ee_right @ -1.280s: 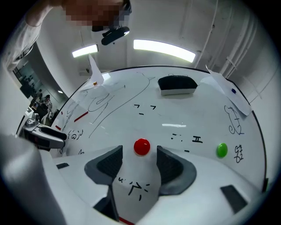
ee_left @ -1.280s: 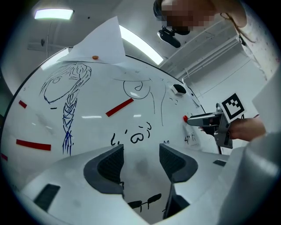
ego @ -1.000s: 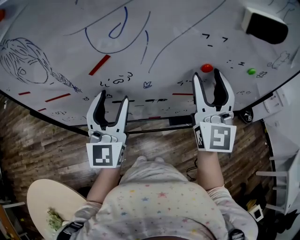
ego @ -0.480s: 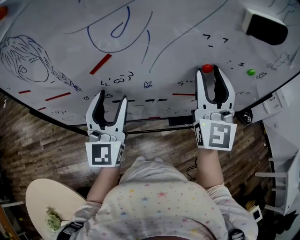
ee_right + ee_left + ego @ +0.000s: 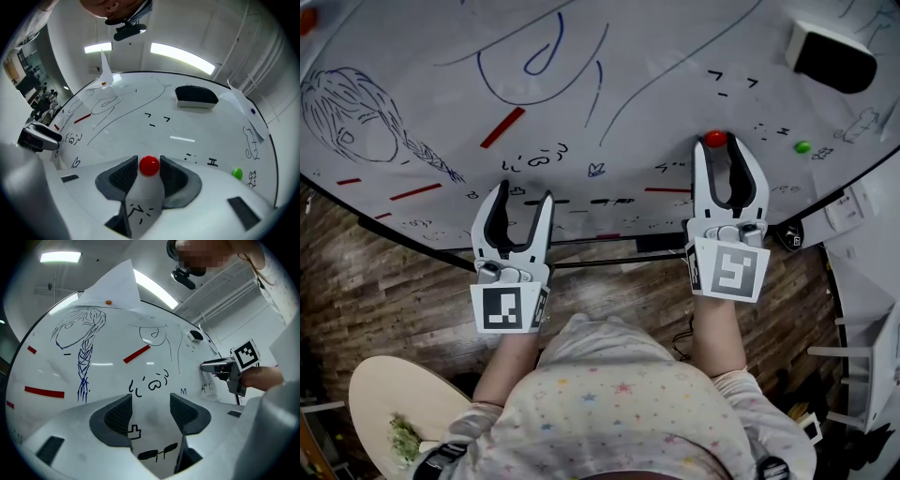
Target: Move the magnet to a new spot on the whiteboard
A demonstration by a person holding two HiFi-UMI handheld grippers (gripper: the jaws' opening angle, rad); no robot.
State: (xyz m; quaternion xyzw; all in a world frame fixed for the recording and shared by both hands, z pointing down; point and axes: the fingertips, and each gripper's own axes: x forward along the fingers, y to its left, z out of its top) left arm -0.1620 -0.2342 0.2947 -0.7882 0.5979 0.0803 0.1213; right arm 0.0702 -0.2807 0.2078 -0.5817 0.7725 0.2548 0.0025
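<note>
Because the job is to move the red magnet (image 5: 149,165), the right gripper (image 5: 720,145) is pushed up close to the whiteboard (image 5: 656,84) with one finger on each side of it. The two pads look pressed onto the magnet, so it seems pinched and ready to slide or lift. The magnet is low on the board, on the right side. It is a little way left of a small green magnet (image 5: 803,147) and well below the black eraser (image 5: 830,52). The left gripper (image 5: 523,194) has no job right now. It hangs near the bottom edge of the board, fingers spread, with only scribbles showing between them. That keeps it out of the way. The bare white middle looks like a good new spot.
</note>
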